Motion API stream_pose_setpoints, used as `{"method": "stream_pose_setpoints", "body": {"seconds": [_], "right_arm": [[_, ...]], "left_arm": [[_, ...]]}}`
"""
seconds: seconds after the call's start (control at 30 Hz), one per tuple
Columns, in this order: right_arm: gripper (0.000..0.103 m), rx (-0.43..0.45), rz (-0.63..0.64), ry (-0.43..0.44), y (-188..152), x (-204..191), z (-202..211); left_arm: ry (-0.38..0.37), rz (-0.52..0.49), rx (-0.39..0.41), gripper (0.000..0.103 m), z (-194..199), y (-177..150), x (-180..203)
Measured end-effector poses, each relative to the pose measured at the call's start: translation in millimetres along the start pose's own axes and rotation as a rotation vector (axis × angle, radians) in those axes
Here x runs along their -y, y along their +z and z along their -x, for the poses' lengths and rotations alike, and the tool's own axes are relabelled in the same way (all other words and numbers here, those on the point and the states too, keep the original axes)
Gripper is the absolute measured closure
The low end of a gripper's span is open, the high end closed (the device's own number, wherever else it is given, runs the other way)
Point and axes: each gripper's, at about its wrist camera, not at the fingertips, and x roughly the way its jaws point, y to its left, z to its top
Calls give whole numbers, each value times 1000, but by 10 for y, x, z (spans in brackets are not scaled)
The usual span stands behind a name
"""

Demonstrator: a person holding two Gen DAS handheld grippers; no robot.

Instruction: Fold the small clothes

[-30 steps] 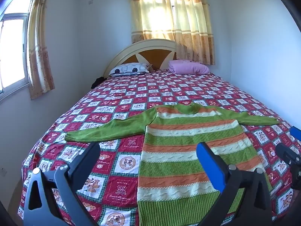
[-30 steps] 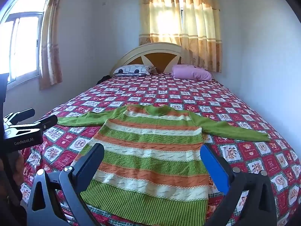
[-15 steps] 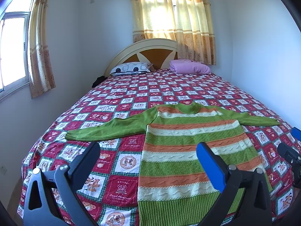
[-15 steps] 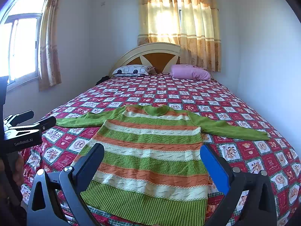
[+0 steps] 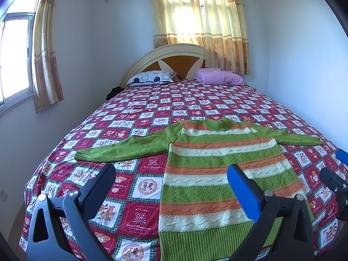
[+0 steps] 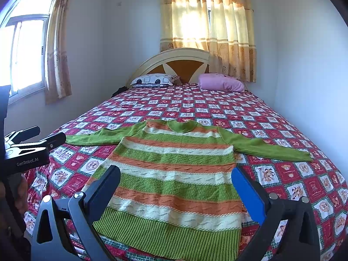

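A small knitted sweater [image 5: 219,169] [image 6: 174,174] with green, orange and cream stripes lies flat on the bed, both green sleeves stretched sideways and its ribbed hem nearest me. My left gripper [image 5: 171,178] hovers open above the bed near the sweater's lower left part, holding nothing. My right gripper [image 6: 176,180] hovers open above the sweater's lower body, also empty. In the left wrist view the right gripper's tips [image 5: 335,174] show at the right edge. The left gripper's body [image 6: 30,148] appears at the left of the right wrist view.
The bed [image 5: 134,113] wears a red and white patchwork cover. A patterned pillow [image 5: 152,79] and a folded pink blanket [image 5: 218,79] lie by the headboard [image 5: 174,58]. Walls close in on the right, curtained windows at back and left. A hand [image 6: 19,191] grips the left tool.
Both views have tilted slightly upward, so the sweater sits a little lower in frame. The sweater has not moved and both grippers stay open.
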Motion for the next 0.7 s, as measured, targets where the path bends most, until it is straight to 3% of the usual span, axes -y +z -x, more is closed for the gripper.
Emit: {"method": "stream_pose_setpoints", "body": {"seconds": [0.7], "right_arm": [[1,-10,6,8,-25,-37,-11]], "left_arm": [[-3,3,-3,0,-3,-16,-8]]}}
